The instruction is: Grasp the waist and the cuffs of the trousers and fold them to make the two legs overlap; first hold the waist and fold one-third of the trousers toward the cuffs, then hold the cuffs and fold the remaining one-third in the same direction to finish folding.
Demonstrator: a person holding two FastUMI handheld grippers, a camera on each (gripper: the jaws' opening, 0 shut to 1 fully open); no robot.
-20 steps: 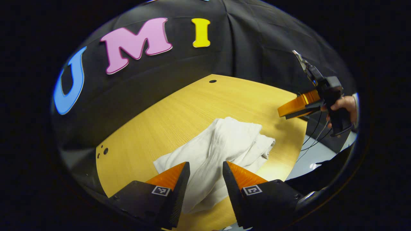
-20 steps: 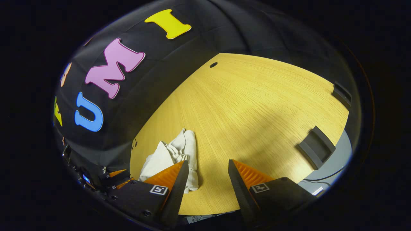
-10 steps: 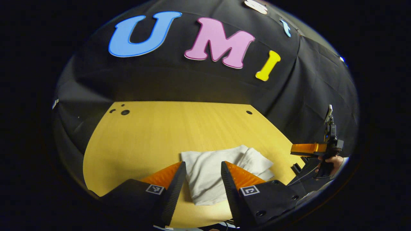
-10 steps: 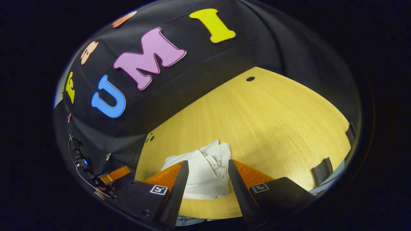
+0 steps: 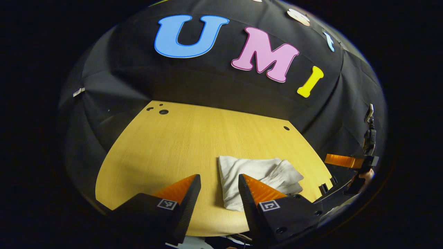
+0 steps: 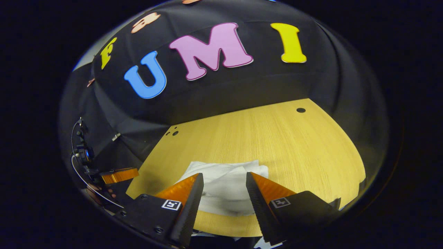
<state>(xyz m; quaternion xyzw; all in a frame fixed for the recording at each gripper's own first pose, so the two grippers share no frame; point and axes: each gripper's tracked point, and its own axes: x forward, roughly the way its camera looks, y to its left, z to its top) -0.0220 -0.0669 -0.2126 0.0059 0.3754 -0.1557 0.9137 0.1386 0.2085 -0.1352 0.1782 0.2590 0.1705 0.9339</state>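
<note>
The bench (image 5: 166, 145) is bare pale wood with fine straight grain, and most of its top lies open: wide room toward the far edge, where small round holes sit near the two far corners, and toward its left edge in my left gripper view. Its far edge meets the black cloth wall.

The trousers (image 5: 256, 176) are white, soft and creased, folded into a thick squarish bundle near the bench's near edge, with rounded folds bulging on one side.

My left gripper (image 5: 216, 181) hangs above the near edge with jaws spread, pinching nothing; the trousers lie just ahead, mostly behind my right-hand finger, apart from it. My right gripper (image 6: 223, 178) is also spread and empty, with the trousers (image 6: 225, 180) straight ahead, seen between the fingers but lower, untouched.

In my left gripper view the right gripper (image 5: 346, 161) shows past the bench's right edge, held by a hand (image 5: 363, 175). In my right gripper view the left gripper (image 6: 119, 175) shows beyond the bench's left edge.
</note>
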